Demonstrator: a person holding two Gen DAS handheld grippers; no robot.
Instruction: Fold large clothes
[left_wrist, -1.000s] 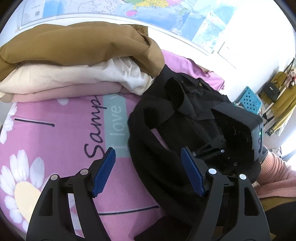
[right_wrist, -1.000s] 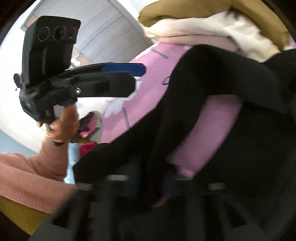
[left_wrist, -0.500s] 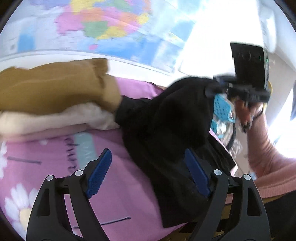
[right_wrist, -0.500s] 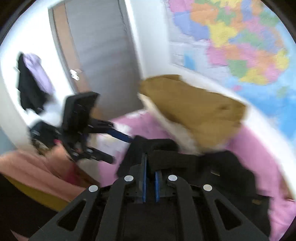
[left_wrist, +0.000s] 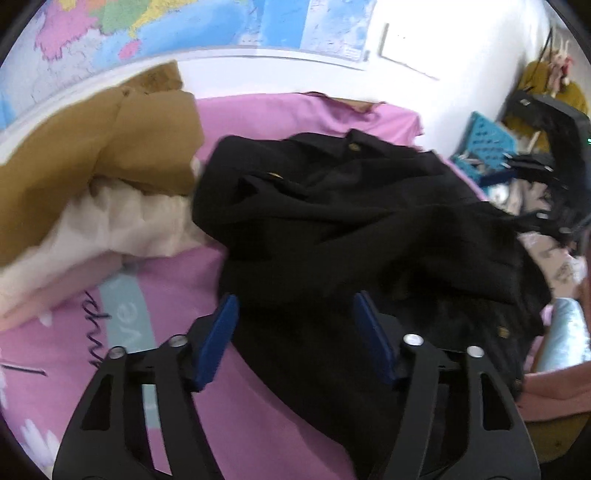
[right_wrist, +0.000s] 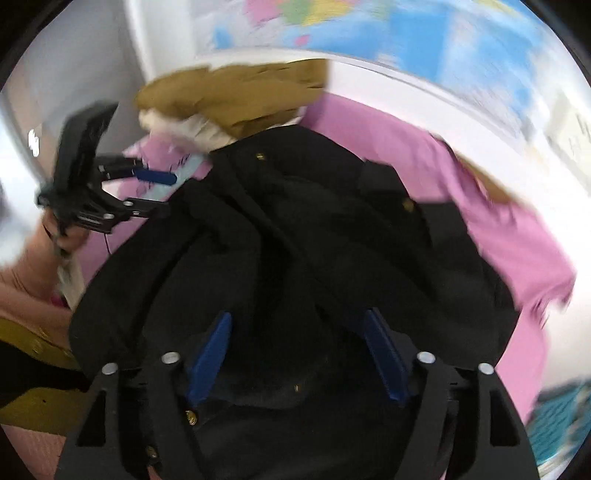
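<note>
A large black jacket (left_wrist: 362, 236) with gold buttons lies crumpled on the pink bed sheet (left_wrist: 280, 114). My left gripper (left_wrist: 295, 332) is open, with its blue pads (left_wrist: 218, 336) spread over the jacket's near edge. My right gripper (right_wrist: 299, 354) is open and empty, with the jacket (right_wrist: 295, 236) lying loose under and ahead of it. The left gripper also shows in the right wrist view (right_wrist: 147, 192), at the left beside the jacket. The right gripper's body shows blurred at the right edge of the left wrist view (left_wrist: 554, 162).
A stack of folded clothes, brown on top (left_wrist: 96, 155), cream (left_wrist: 122, 225) below, sits at the bed's far left against the wall. A world map (left_wrist: 184, 29) hangs above. A blue plastic basket (left_wrist: 487, 144) stands beyond the bed's right end.
The right gripper was shut on the jacket and holding it up; it has opened and the jacket has dropped onto the bed. The left gripper has moved over the jacket's edge.
</note>
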